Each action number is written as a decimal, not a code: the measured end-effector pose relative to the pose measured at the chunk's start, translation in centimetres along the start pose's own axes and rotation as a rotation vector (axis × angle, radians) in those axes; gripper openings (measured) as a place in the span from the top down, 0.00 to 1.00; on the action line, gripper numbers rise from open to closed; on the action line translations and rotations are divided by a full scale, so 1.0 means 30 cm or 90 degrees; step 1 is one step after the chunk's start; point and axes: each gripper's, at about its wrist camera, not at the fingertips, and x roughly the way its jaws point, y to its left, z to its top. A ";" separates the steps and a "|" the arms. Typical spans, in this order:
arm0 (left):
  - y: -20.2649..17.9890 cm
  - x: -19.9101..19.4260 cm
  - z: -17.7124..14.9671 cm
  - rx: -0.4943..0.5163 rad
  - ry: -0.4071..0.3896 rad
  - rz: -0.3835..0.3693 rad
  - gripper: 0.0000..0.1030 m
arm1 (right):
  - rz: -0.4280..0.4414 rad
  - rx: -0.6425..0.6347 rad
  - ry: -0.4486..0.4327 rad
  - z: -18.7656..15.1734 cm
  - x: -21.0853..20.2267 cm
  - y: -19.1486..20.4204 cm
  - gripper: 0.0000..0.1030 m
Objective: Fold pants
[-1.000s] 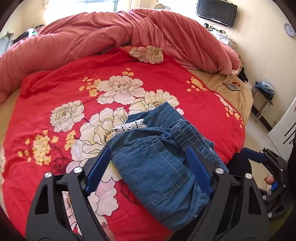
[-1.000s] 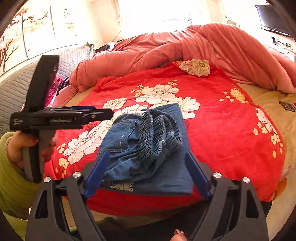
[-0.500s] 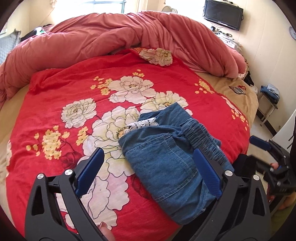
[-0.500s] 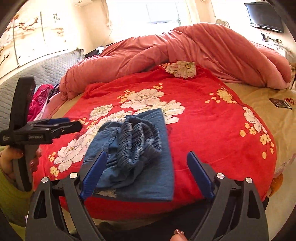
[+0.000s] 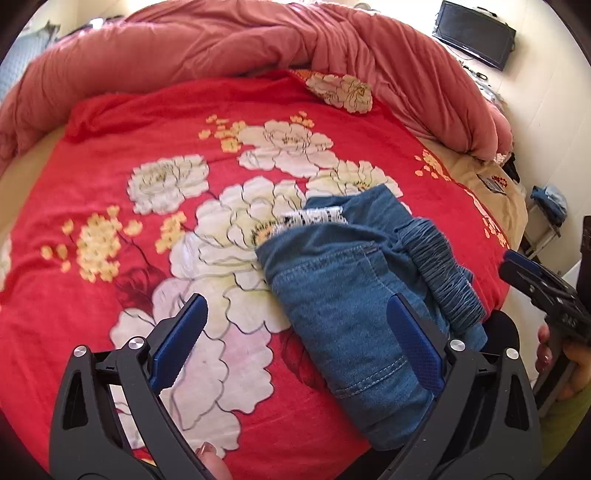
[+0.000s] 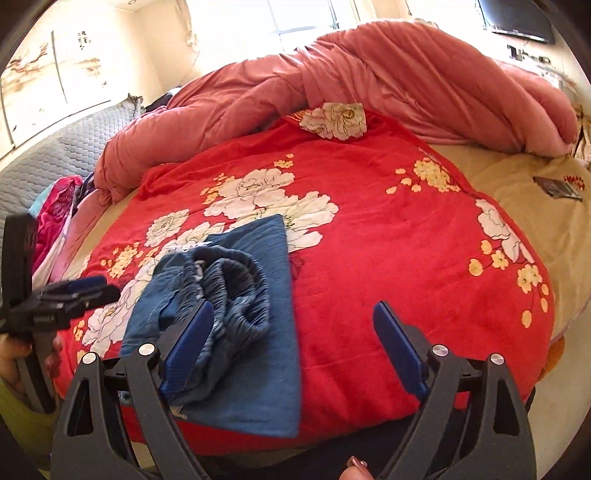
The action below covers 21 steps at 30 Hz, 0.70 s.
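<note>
The blue denim pants [image 5: 354, 295] lie folded in a bundle on the red floral bedspread [image 5: 147, 147] near the bed's front edge, elastic waistband bunched on top. They also show in the right wrist view [image 6: 236, 325]. My left gripper [image 5: 295, 343] is open and empty, held above the bed just left of the bundle. My right gripper [image 6: 295, 354] is open and empty, held off the bed's edge to the right of the bundle. Each gripper shows in the other's view, the right one [image 5: 535, 280] and the left one [image 6: 70, 299].
A pink duvet [image 5: 221, 48] is heaped along the far side of the round bed. A floral pillow [image 6: 332, 120] lies below it. A dark small item [image 6: 557, 188] lies on the tan sheet at right. A TV [image 5: 472, 33] hangs on the wall.
Both grippers have drawn back from the folded pants, the left shifting left and the right shifting right. The pants lie where they were.
</note>
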 end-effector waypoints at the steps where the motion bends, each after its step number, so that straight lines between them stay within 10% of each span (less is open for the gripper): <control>1: 0.001 0.010 -0.006 -0.005 0.005 -0.004 0.11 | 0.002 0.002 0.005 0.005 0.017 -0.006 0.15; 21: -0.030 0.151 -0.080 -0.073 0.055 -0.045 0.11 | 0.150 0.030 0.125 0.002 0.270 -0.038 0.45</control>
